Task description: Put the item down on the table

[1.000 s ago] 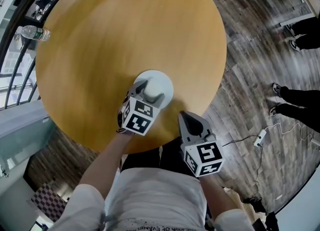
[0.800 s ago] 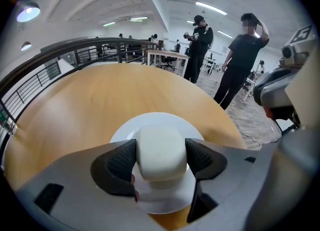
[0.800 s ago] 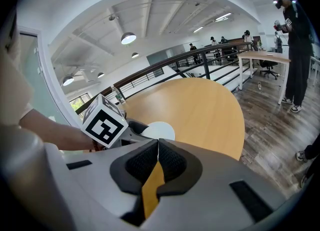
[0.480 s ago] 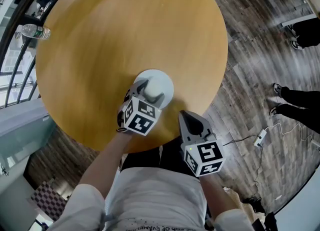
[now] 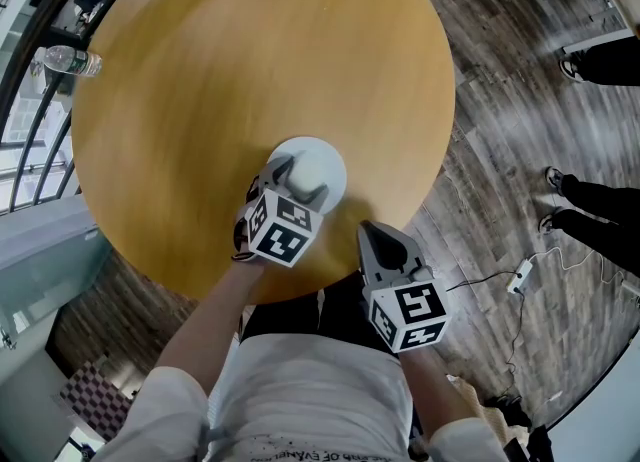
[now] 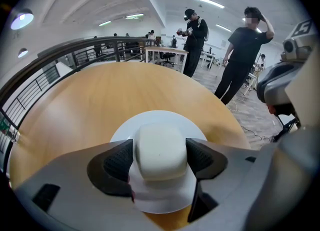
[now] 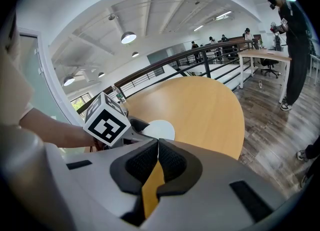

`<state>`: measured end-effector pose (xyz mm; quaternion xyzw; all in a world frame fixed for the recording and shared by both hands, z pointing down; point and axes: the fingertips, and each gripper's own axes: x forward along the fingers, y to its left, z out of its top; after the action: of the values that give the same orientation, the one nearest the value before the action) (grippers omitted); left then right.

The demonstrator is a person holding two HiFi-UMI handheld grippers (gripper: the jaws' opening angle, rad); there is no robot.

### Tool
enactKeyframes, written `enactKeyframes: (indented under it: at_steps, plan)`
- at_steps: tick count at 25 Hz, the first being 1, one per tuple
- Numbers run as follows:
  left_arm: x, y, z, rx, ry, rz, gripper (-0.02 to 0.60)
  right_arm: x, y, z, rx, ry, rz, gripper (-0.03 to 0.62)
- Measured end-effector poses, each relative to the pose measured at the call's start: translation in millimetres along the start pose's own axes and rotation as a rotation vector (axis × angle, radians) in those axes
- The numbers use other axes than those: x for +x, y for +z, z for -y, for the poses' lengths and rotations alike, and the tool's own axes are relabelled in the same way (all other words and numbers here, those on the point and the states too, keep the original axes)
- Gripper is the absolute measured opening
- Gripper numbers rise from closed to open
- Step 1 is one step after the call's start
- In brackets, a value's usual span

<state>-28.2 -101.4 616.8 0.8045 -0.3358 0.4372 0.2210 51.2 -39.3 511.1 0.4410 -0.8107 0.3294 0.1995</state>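
Two grippers are in your hands, and only one is at work. Starting at the left, a clear plastic bottle (image 5: 66, 63) lies at the far rim of the round wooden table (image 5: 250, 50), well apart from the action.

Your left gripper (image 6: 160, 159) has its jaws closed on either side of a white rounded block (image 6: 160, 147), with the dark pads pressed against its two flanks. The block sits in the middle of a white round plate (image 6: 161, 118), and nothing else is on the plate. I cannot tell whether block and plate are one piece. From the head view the plate (image 5: 328, 158) is over the near part of the table, close to your side. Whether it rests flat on the wood or hangs just above it is not clear.

I judge you to be at the set-down itself. The next move calls for the plate to sit level on the wood. Then part the jaws evenly and draw the gripper back along its own line, so that the pads do not drag the block sideways.

To the right, your right gripper (image 7: 158, 147) has its jaws pressed together on nothing, and it hovers (image 5: 374, 234) just off the table's near edge.
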Motion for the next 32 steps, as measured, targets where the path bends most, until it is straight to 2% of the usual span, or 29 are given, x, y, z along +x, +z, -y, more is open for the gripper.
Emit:
enactKeyframes:
  at_steps: [11, 17, 22, 29, 32]
  plan:
    - [-27.3, 7.2, 2.2, -0.004, 0.015, 0.043, 0.334, -8.8, 2.0, -9.6, -0.032, 0.014, 0.005, 0.025]
    - [-61.6, 12.4, 7.2, -0.043, 0.022, 0.099, 0.334, -23.5, 13.7, -17.1, -0.055, 0.012, 0.041, 0.025]
    - [-112.2, 20.1, 25.9, -0.127, -0.025, 0.177, 0.321, -42.5, 21.9, -27.2, -0.075, 0.012, 0.067, 0.025]
    - [-175.0, 22.2, 44.4, -0.229, -0.023, 0.319, 0.201, -64.5, 32.9, -43.2, -0.099, 0.012, 0.093, 0.025]
    - [-194.1, 20.0, 45.8, -0.225, 0.039, 0.352, 0.095, -74.4, 40.7, -56.2, -0.126, 0.027, 0.110, 0.025]
